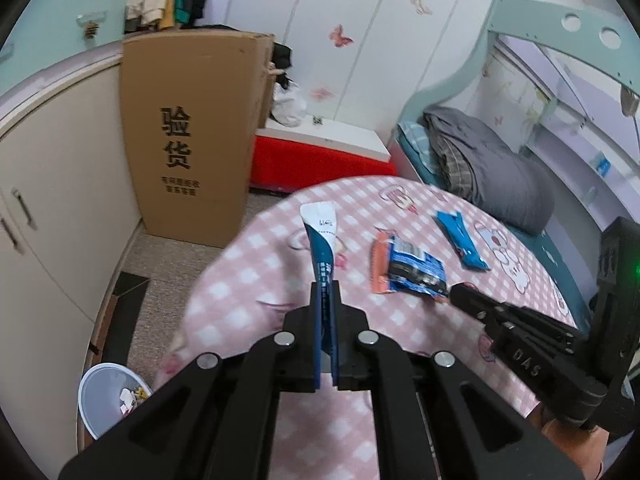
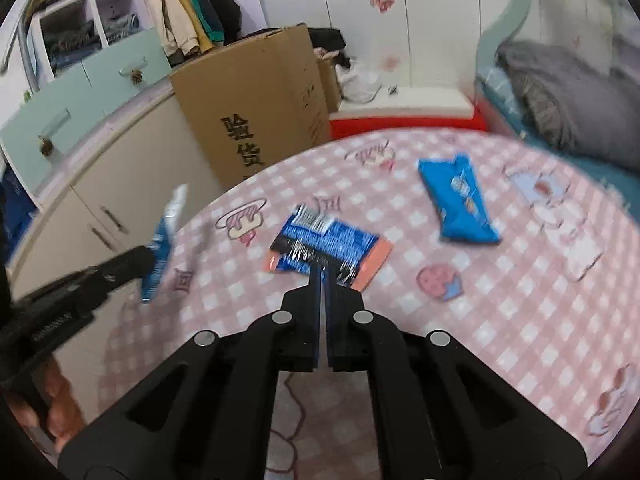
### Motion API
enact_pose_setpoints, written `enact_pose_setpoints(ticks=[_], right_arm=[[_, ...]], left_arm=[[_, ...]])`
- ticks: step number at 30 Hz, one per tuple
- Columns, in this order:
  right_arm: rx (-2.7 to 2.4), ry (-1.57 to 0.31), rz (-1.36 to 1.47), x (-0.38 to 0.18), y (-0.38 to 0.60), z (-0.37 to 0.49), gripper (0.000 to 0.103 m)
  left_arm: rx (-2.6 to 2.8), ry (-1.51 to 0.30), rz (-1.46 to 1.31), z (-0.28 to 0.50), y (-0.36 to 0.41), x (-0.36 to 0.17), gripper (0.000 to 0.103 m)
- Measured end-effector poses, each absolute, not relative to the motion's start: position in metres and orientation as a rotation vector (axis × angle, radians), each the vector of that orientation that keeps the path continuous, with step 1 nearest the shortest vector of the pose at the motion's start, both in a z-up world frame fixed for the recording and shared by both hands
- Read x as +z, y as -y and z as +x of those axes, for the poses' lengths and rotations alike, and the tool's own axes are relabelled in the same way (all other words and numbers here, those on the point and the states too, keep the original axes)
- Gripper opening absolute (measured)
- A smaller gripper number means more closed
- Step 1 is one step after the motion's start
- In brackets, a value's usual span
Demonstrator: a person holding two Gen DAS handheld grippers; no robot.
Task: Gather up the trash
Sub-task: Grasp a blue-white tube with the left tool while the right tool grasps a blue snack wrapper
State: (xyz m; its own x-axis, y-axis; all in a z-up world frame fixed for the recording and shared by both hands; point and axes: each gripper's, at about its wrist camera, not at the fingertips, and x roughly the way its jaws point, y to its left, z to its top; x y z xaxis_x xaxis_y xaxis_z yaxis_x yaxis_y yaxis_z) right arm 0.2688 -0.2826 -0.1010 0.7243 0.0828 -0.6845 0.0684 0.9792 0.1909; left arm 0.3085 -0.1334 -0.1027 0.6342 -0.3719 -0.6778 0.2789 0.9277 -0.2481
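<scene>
My left gripper [image 1: 325, 286] is shut on a blue and white wrapper [image 1: 322, 236] and holds it upright above the left edge of the pink checked table [image 1: 248, 264]. The same wrapper [image 2: 162, 248] shows blurred in the right wrist view, in the left gripper [image 2: 150, 258]. My right gripper [image 2: 323, 270] is shut on the near edge of a blue and orange snack packet [image 2: 328, 246] that lies on the table [image 2: 500, 320]. That packet [image 1: 412, 270] and the right gripper [image 1: 454, 292] also show in the left wrist view. A blue wrapper [image 2: 458, 200] [image 1: 460, 240] lies farther right.
A white bin [image 1: 110, 398] holding bits of trash stands on the floor at the table's left. A tall cardboard box [image 1: 192, 132] and cream cabinets [image 1: 52, 200] stand beyond it. A red and white box [image 1: 324, 152] and a bed [image 1: 492, 168] lie behind.
</scene>
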Motion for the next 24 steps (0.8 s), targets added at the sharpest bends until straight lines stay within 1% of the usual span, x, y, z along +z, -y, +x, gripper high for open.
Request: enact_pose_setpoints(ticks=[1, 2, 4, 8, 13, 15, 16, 17, 20, 24], right_arm=[[0.002, -0.754, 0.183, -0.097, 0.279, 0.271, 0.041], [-0.011, -0.747, 0.173, -0.095, 0.277, 0.272, 0.078], [-0.057, -0.707, 0.114, -0.09, 0.272, 0.277, 0.079], [-0.042, -0.761, 0.109, -0.1, 0.269, 0.301, 0.08], [-0.055, -0.827, 0.118, -0.117, 0.265, 0.33, 0.084], [-0.076, -0.877, 0.056, -0.126, 0.253, 0.34, 0.083], [-0.088, -0.879, 0.047, -0.126, 0.252, 0.341, 0.081], [-0.097, -0.875, 0.044, -0.126, 0.25, 0.341, 0.067], [-0.085, -0.873, 0.045, -0.125, 0.245, 0.338, 0.061], [-0.061, -0.864, 0.073, -0.121, 0.233, 0.33, 0.057]], left_arm=[[-0.364, -0.799, -0.13, 0.309, 0.128, -0.101, 0.003], [-0.348, -0.794, -0.141, 0.309, 0.122, -0.099, 0.003], [-0.329, -0.785, -0.15, 0.309, 0.113, -0.097, 0.003], [-0.297, -0.771, -0.164, 0.312, 0.094, -0.094, 0.003], [-0.269, -0.768, -0.177, 0.319, 0.079, -0.097, 0.003], [-0.258, -0.766, -0.176, 0.321, 0.074, -0.098, 0.003], [-0.256, -0.767, -0.175, 0.322, 0.072, -0.099, 0.003], [-0.253, -0.769, -0.175, 0.323, 0.068, -0.1, 0.003], [-0.239, -0.769, -0.175, 0.323, 0.059, -0.102, 0.003], [-0.227, -0.762, -0.178, 0.32, 0.046, -0.101, 0.003]])
